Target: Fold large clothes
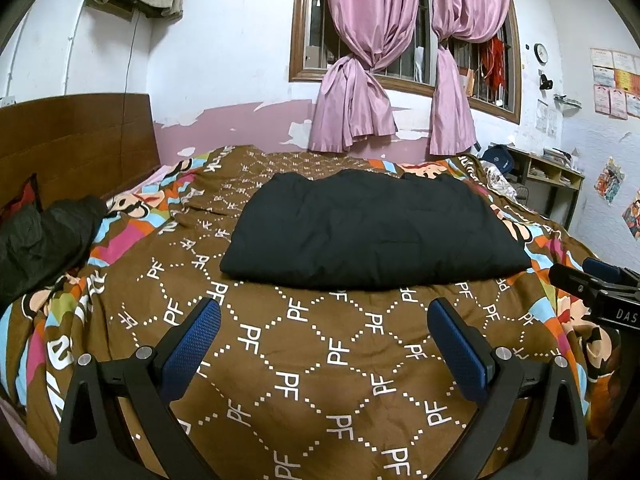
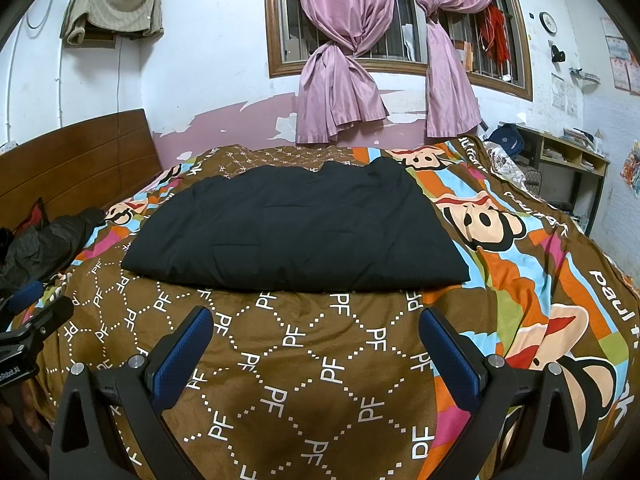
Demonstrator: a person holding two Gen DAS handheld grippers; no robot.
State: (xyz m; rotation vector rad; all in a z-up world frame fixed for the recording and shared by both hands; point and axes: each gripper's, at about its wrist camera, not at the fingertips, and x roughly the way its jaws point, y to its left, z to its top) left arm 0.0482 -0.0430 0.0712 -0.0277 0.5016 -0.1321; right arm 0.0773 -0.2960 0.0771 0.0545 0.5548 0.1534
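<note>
A black padded garment (image 1: pixel 372 228) (image 2: pixel 296 228) lies folded into a broad flat rectangle on the brown patterned quilt (image 1: pixel 320 360) (image 2: pixel 304 380), in the middle of the bed. My left gripper (image 1: pixel 324 308) is open, empty, held above the quilt short of the garment's near edge. My right gripper (image 2: pixel 316 316) is open too, with nothing between its blue pads, also short of that edge. Each gripper shows at the side of the other's view, the right one (image 1: pixel 596 292) and the left one (image 2: pixel 28 320).
A second dark garment (image 1: pixel 40 240) (image 2: pixel 48 240) lies crumpled at the bed's left by the wooden headboard (image 1: pixel 76 140). Pink curtains (image 1: pixel 360 100) hang at the far window. A desk with shelves (image 1: pixel 552 176) stands at the right.
</note>
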